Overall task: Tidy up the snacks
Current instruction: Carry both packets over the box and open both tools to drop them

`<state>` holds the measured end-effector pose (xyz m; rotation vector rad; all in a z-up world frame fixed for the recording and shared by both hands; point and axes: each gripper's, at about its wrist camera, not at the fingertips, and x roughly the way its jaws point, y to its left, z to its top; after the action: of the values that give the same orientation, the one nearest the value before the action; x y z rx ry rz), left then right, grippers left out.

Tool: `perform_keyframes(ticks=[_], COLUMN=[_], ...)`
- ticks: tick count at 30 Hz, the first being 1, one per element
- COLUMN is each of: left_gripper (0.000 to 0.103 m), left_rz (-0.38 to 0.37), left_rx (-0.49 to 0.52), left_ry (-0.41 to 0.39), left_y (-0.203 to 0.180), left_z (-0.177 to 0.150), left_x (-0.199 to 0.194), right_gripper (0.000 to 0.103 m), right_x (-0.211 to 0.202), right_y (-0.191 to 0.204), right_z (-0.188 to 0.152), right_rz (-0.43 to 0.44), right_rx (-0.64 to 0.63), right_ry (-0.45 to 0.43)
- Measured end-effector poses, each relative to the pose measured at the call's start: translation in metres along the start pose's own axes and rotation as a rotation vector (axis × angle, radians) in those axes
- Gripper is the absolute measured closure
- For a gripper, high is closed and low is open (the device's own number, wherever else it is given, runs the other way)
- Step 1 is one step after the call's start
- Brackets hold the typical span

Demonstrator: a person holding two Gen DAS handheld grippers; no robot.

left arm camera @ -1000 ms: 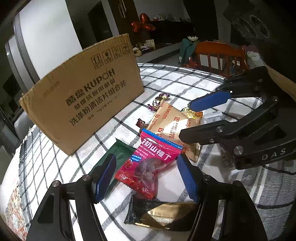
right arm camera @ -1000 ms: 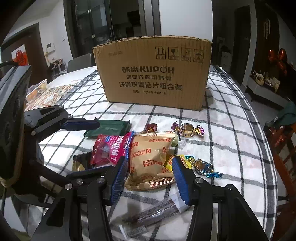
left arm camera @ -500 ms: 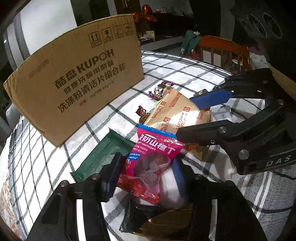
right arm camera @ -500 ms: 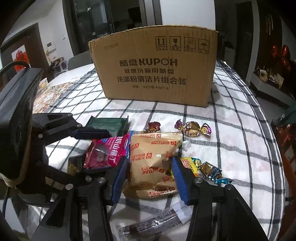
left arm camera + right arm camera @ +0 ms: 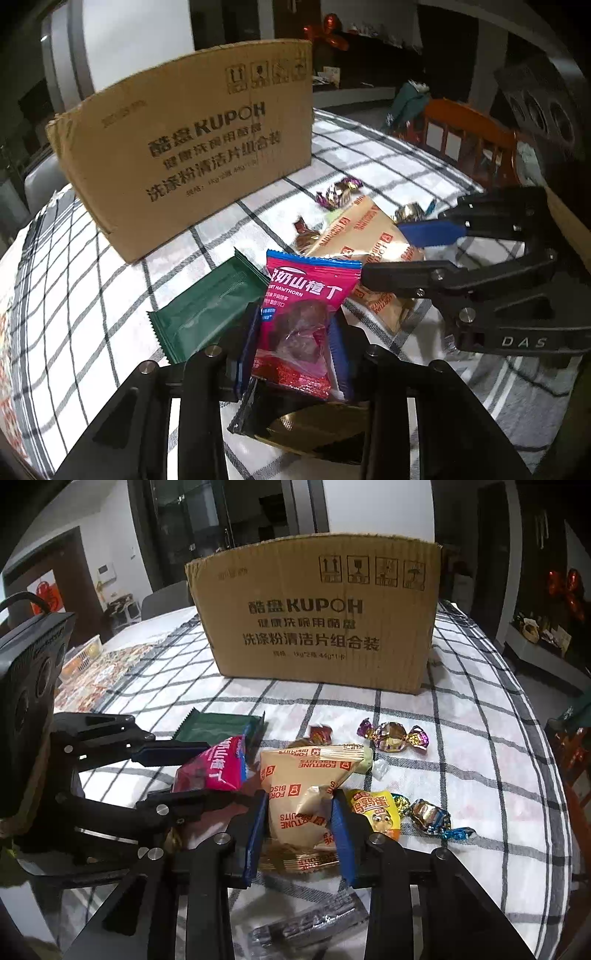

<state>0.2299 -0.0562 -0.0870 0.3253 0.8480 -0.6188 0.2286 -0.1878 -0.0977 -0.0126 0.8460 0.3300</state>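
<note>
The left tool (image 5: pixel 293 350) is clamped on the pink hawthorn packet (image 5: pixel 299 317), its long axis running away from the tool toward the cardboard box (image 5: pixel 192 147). The right tool (image 5: pixel 297 830) pinches the tan biscuit packet (image 5: pixel 306 786), which also points toward the box, above the checked bench (image 5: pixel 461 746). A green packet (image 5: pixel 207 306) lies just beside the pink one.

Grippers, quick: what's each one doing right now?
Left gripper: shut on the pink hawthorn pack.
Right gripper: shut on the biscuit pack.
</note>
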Motion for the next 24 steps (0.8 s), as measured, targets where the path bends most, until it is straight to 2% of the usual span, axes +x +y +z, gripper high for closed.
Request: perform_keyframes(ticks=[13, 24], left_gripper=[0.068, 0.069], left_rz=[0.058, 0.104], left_rx=[-0.157, -0.214], left_ry=[-0.094, -0.185], left_y=[0.001, 0.002], left_z=[0.012, 0.033], left_x=[-0.052, -0.093], right_gripper=[0.068, 0.068], right_x=[-0.044, -0.084], right_y=[0.005, 0.013], right_z=[0.011, 0.03], right_rz=[-0.01, -0.017], right_rx=[0.017, 0.006], right_ry=[-0.103, -0.204])
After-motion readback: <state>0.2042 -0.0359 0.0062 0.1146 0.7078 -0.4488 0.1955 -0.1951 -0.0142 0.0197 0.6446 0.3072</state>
